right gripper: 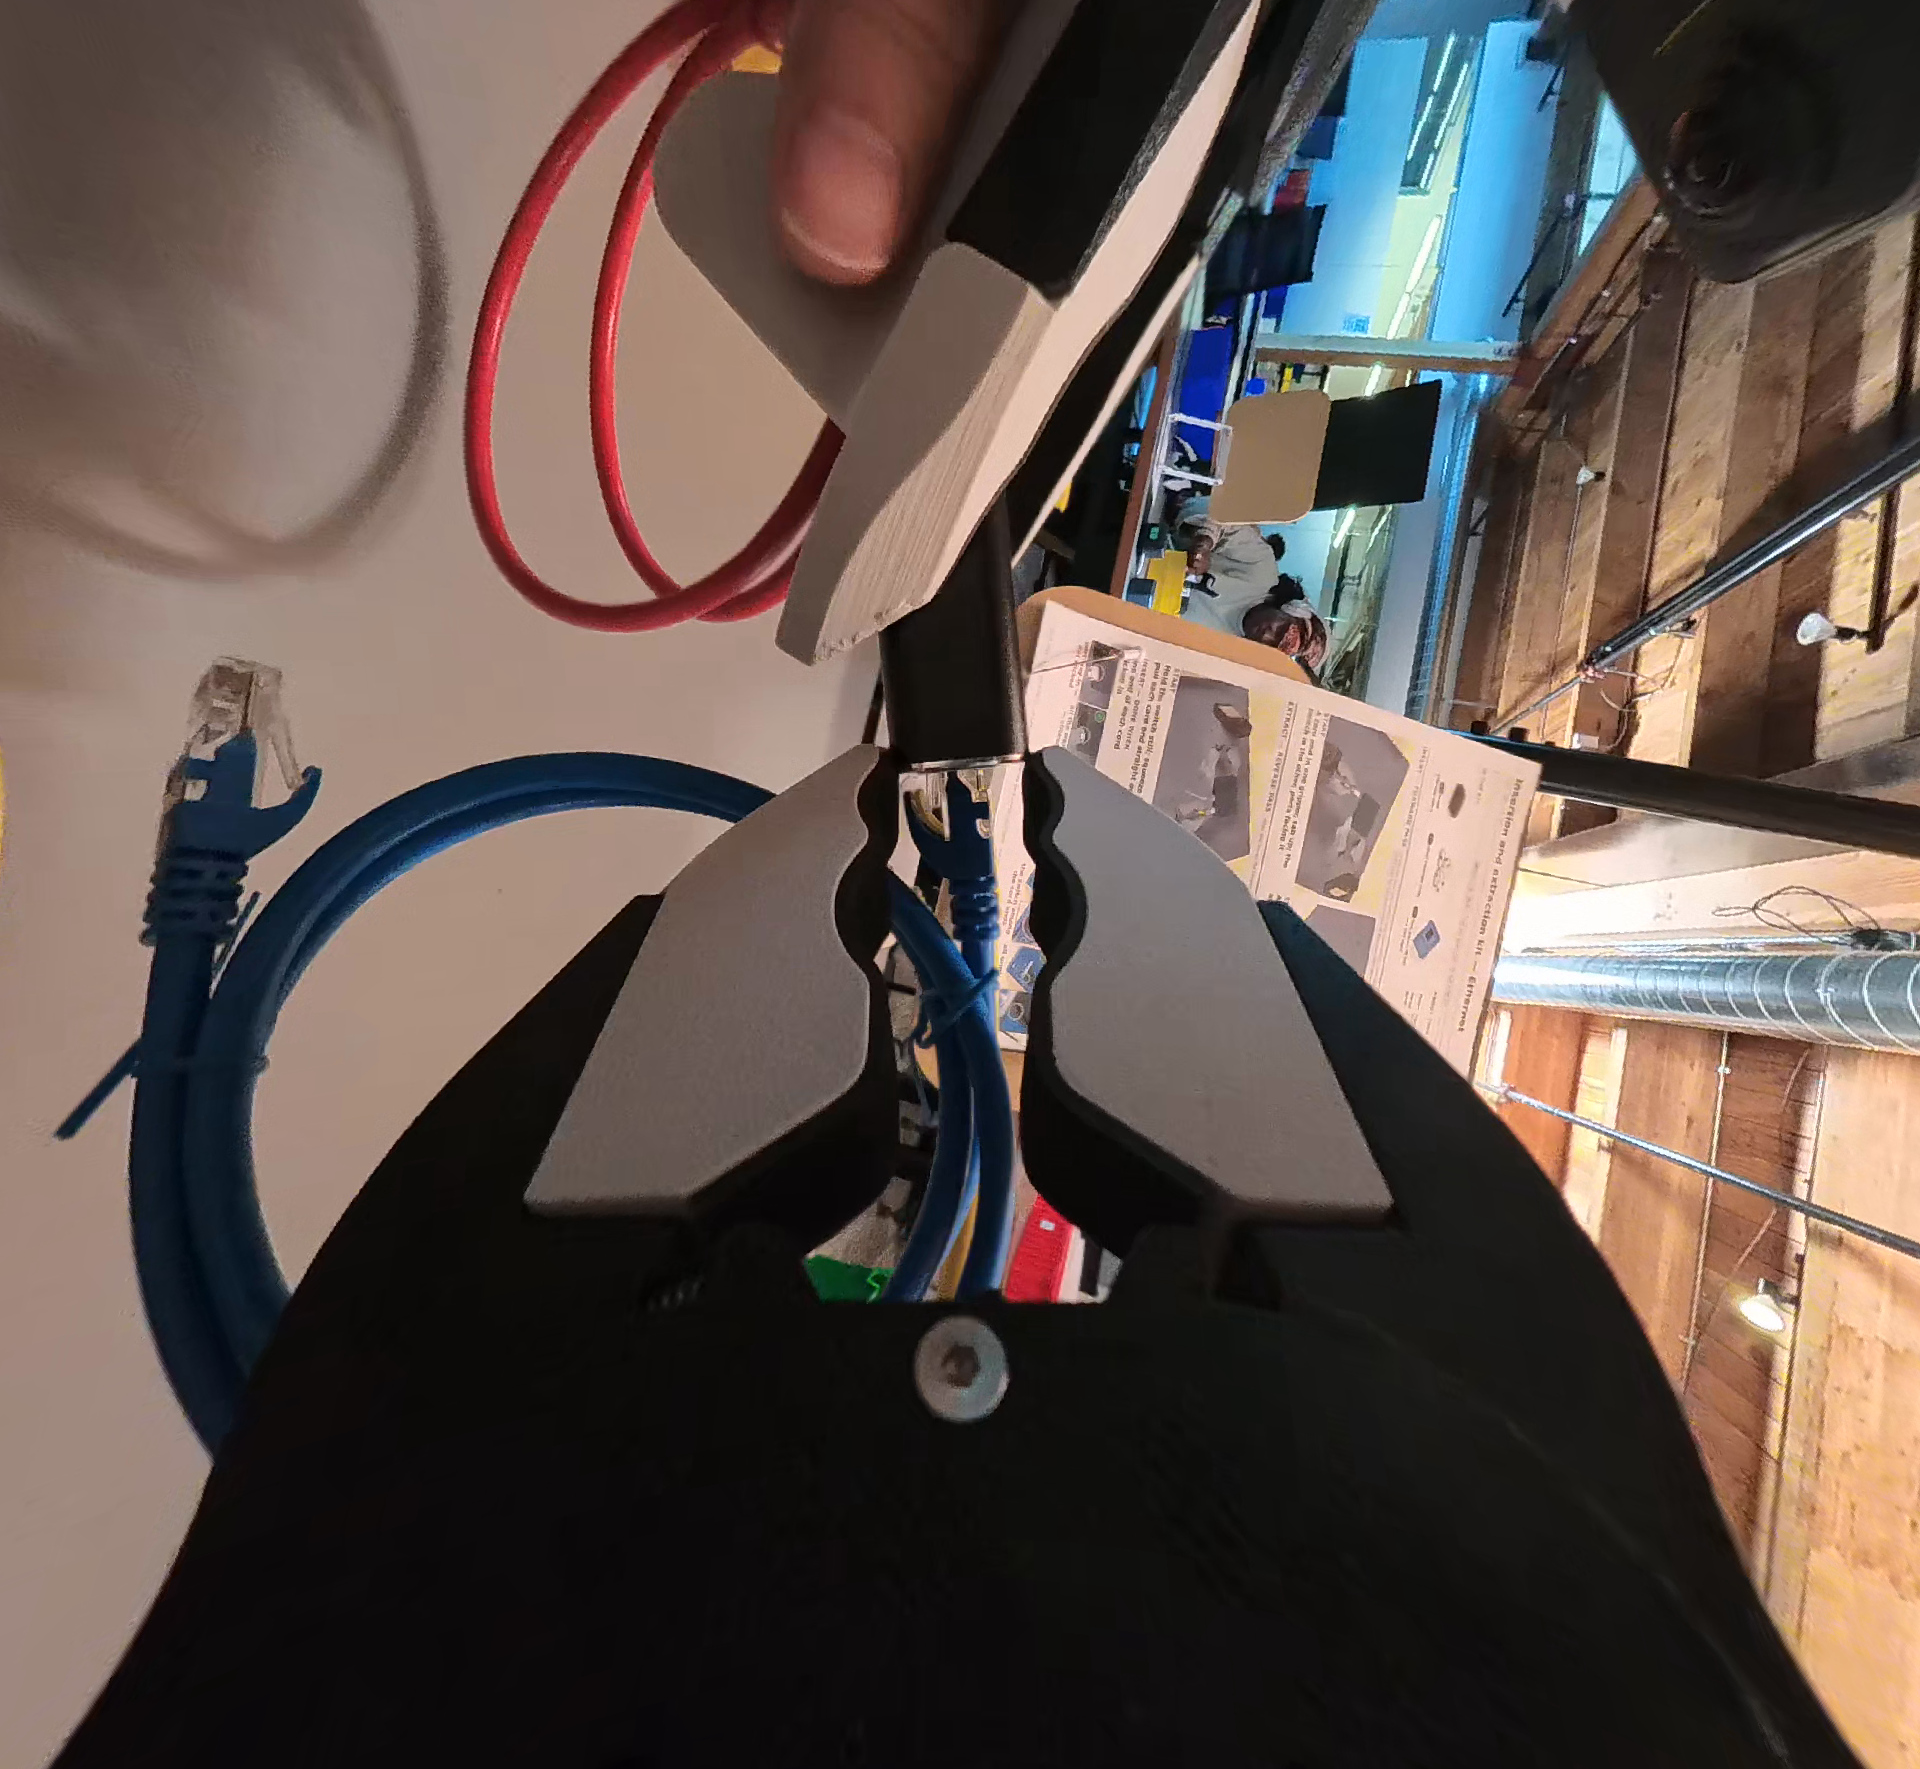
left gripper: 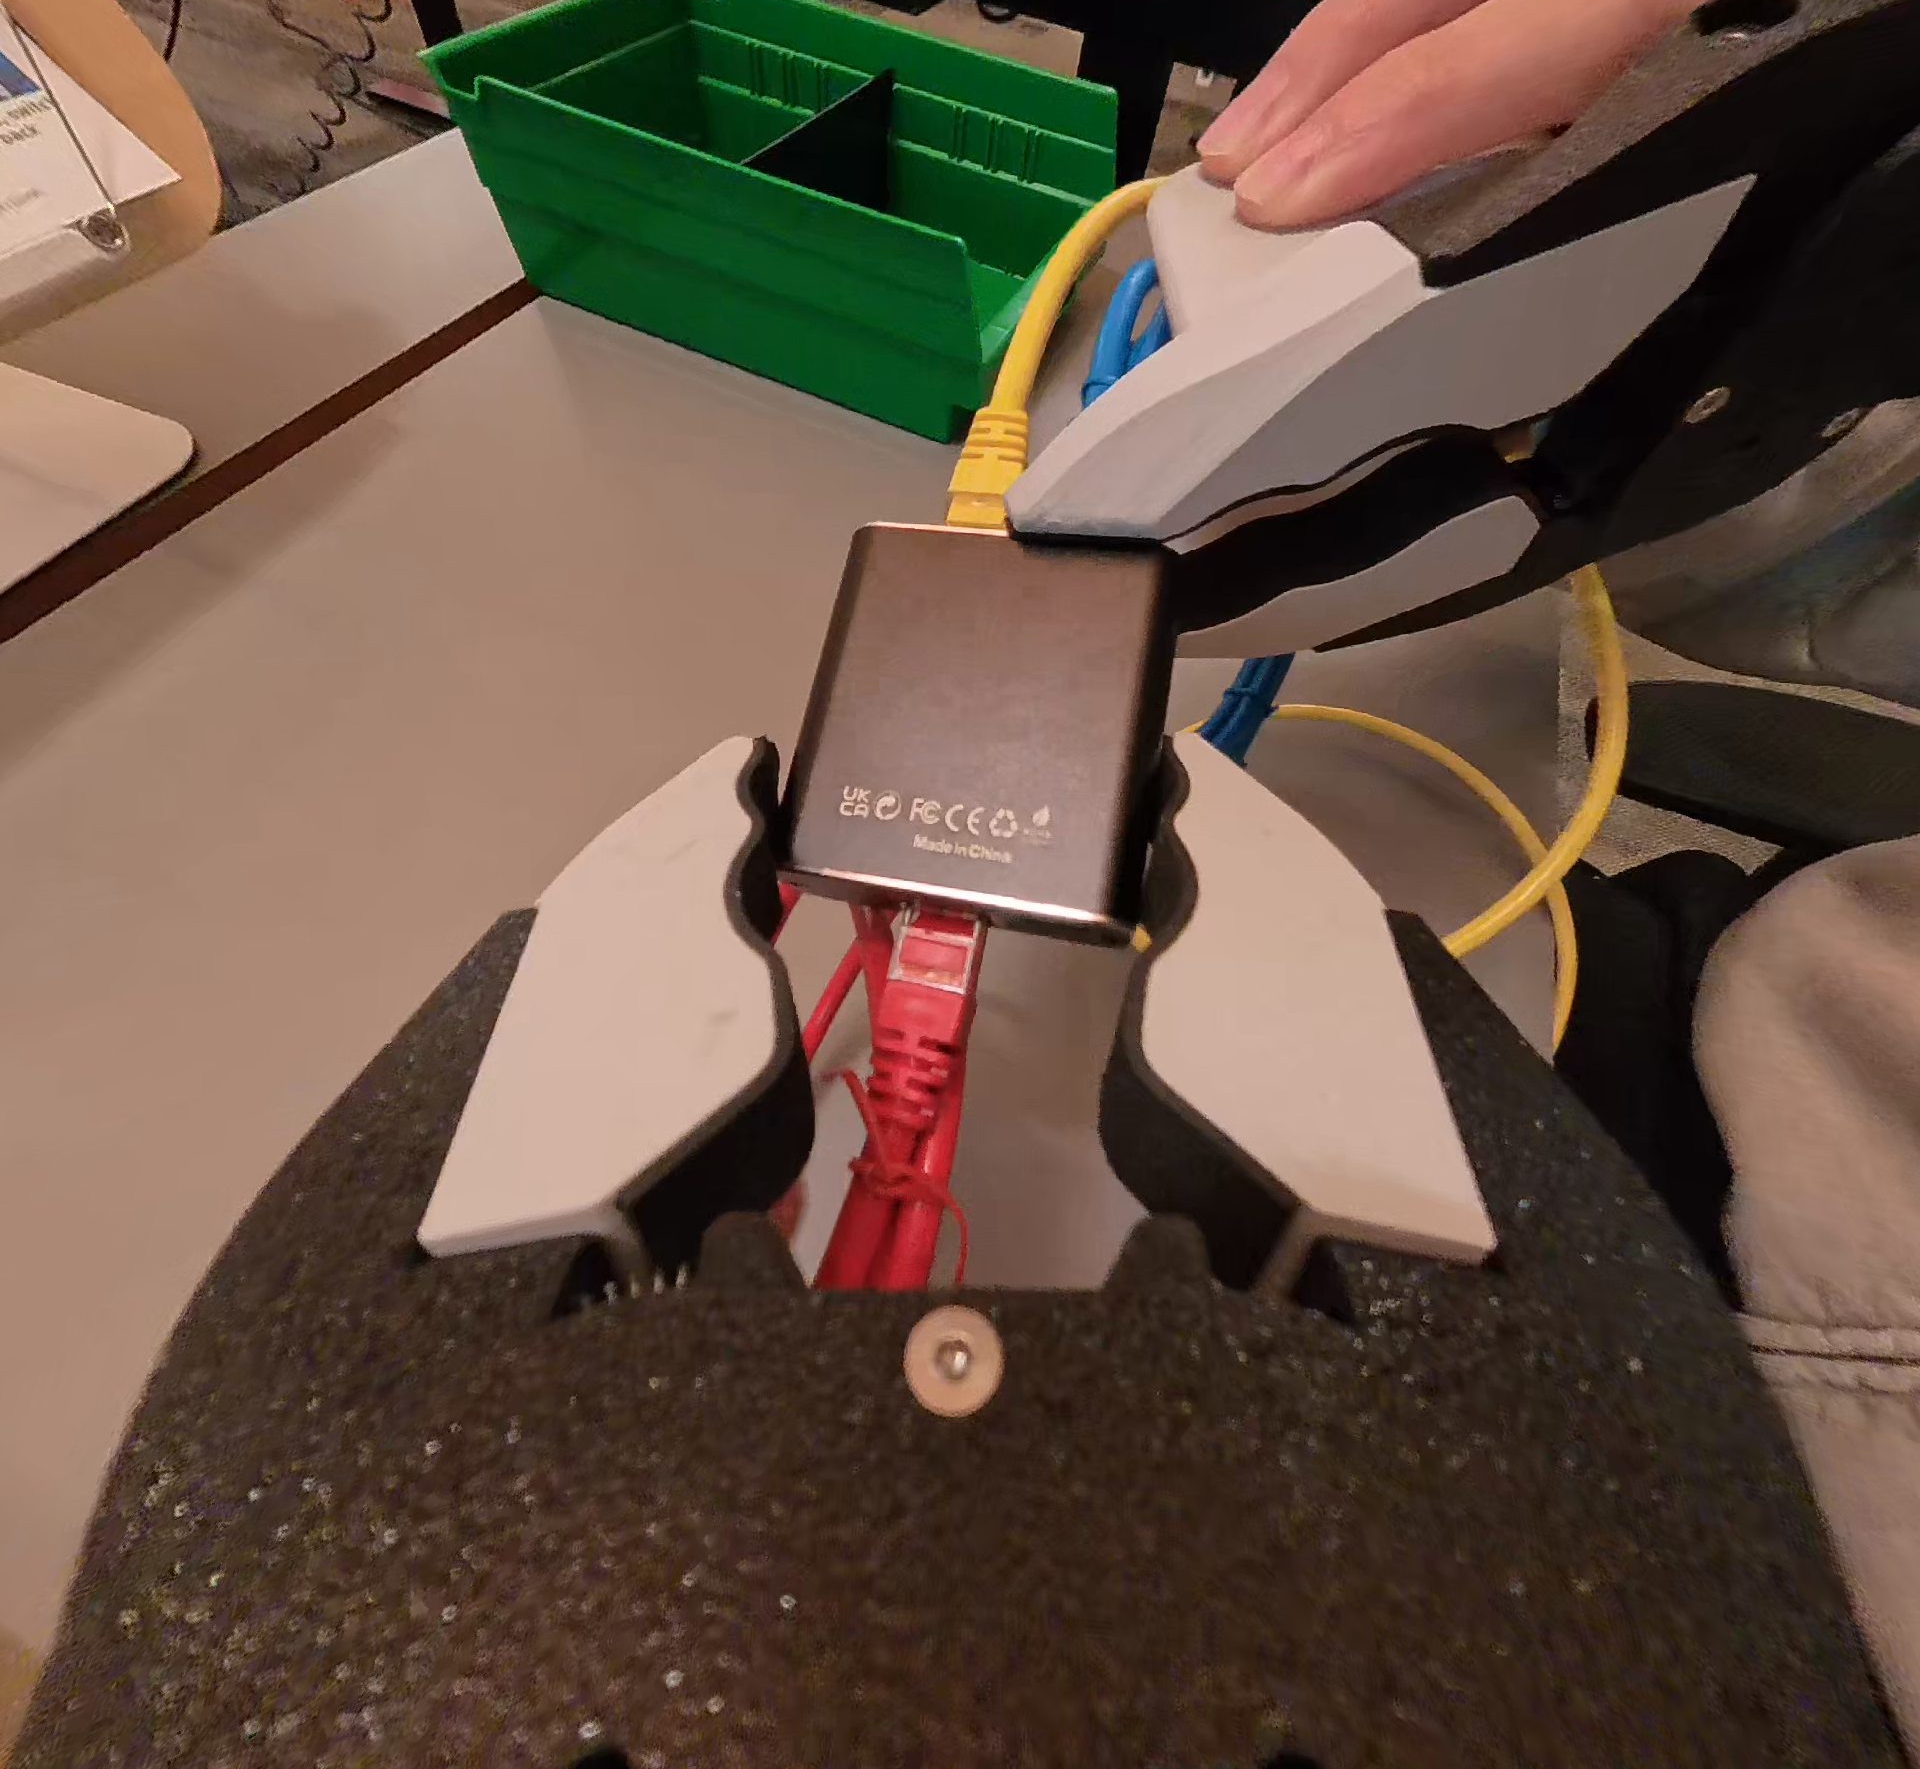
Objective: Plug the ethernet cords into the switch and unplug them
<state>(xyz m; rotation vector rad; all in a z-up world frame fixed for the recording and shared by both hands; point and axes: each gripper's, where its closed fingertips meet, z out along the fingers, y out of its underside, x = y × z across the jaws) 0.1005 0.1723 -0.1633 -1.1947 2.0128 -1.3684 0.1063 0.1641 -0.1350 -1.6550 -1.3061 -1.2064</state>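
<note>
One switch, three cords: red, yellow, blue. My left gripper pinches the switch at twelve o'clock; my right gripper pinches the blue plug.

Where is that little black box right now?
In the left wrist view, the black box sits centre, clamped in the left claw, red plug at its near end, yellow plug at its far end.

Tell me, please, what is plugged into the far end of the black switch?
A yellow cord enters the switch at its far left corner. The right tool covers the rest of that edge; its own view shows a blue plug between its fingers, seating unclear.
</note>
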